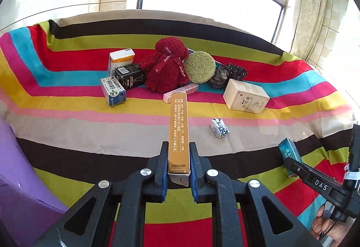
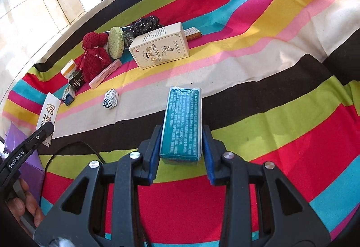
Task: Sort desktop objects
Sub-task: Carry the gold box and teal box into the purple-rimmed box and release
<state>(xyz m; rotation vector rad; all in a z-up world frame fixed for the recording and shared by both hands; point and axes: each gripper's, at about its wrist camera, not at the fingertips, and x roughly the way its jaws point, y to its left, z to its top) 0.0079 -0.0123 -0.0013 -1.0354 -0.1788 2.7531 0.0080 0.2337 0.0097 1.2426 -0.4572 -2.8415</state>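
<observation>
My left gripper (image 1: 178, 145) is shut on a long gold box (image 1: 177, 127) that points forward over the striped cloth. My right gripper (image 2: 182, 129) is shut on a teal box (image 2: 182, 122); this box also shows at the right edge of the left wrist view (image 1: 289, 153). On the cloth lie a cream box (image 1: 246, 96), a small blue-and-white patterned packet (image 1: 219, 127), a pink slim box (image 1: 180, 92), a dark red knitted doll (image 1: 167, 67), a green sponge (image 1: 200, 67), a black box (image 1: 130, 75) and a blue-and-white box (image 1: 113, 90).
A purple container (image 1: 20, 179) stands at the left, also seen in the right wrist view (image 2: 27, 161). A white-and-orange box (image 1: 120, 59) and dark spotted fabric (image 1: 234, 71) lie at the back. A window and tiled wall rise behind the table.
</observation>
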